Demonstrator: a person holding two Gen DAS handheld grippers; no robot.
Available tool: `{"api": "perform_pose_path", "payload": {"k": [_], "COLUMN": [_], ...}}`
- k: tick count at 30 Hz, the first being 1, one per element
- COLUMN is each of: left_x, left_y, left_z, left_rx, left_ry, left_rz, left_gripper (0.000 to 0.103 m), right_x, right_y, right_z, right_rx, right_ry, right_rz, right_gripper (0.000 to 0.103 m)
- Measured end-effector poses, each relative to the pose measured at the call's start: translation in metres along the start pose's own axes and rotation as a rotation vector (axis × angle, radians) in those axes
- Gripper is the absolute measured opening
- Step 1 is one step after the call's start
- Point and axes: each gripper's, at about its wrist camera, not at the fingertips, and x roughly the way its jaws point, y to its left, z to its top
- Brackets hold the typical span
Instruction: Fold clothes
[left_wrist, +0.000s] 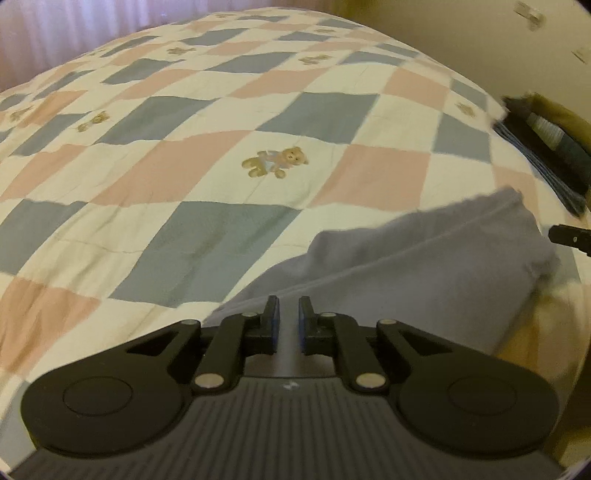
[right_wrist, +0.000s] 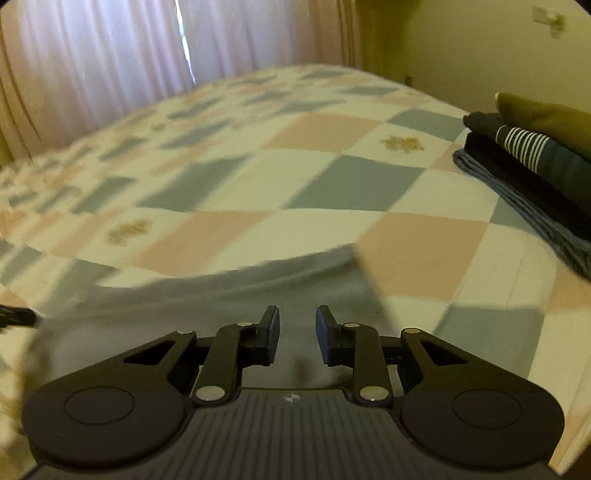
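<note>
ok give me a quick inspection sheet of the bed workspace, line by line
surface: bed with checked quilt in pink, blue and cream squares with teddy bear motifs, lightly rumpled
job's things: grey-lilac garment lying at the near edge of the bed, in front of both claws; stack of folded clothes at the far right, dark items with a striped one
clutter: nothing seen
grippers: left claw jaws slightly apart, holding nothing; right claw jaws apart, holding nothing
cables: nothing seen
surroundings: pale curtains behind the bed, cream wall on the right
</note>
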Motion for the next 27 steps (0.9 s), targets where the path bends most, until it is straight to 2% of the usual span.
{"api": "perform_pose_path", "payload": {"k": [4, 7, 8, 10, 15, 21, 27], "left_x": [0.010, 0.024, 0.030, 0.033, 0.014, 0.000, -0.008], "left_y": [0.017, 0.017, 0.017, 0.016, 0.010, 0.000, -0.013], "left_z": [-0.005, -0.004, -0.004, -0.003, -0.002, -0.011, -0.017], "left_rx": [0.092, 0.191, 0.219, 0.263, 0.277, 0.258, 0.267], "left_ry": [0.049, 0.109, 0.135, 0.164, 0.187, 0.228, 0.257], "left_rz": [-0.063, -0.078, -0.076, -0.073, -0.046, -0.043, -0.032], "left_gripper": [0.008, 0.009, 0.010, 0.010, 0.012, 0.017, 0.020], "right_x": [-0.026, -0.012, 0.003, 0.016, -0.007, -0.029, -0.040], "right_y": [0.087, 0.143, 0.157, 0.169, 0.161, 0.142, 0.134], "right_z": [-0.036, -0.071, -0.082, -0.095, -0.081, -0.076, -0.083], "right_rx": [0.045, 0.029, 0.030, 0.060, 0.233, 0.329, 0.375], "right_ry": [0.023, 0.092, 0.157, 0.192, 0.153, 0.137, 0.110], "right_rz": [0.074, 0.081, 0.060, 0.008, -0.023, -0.131, -0.180], "right_gripper": [0.027, 0.026, 0.026, 0.027, 0.027, 0.028, 0.033]}}
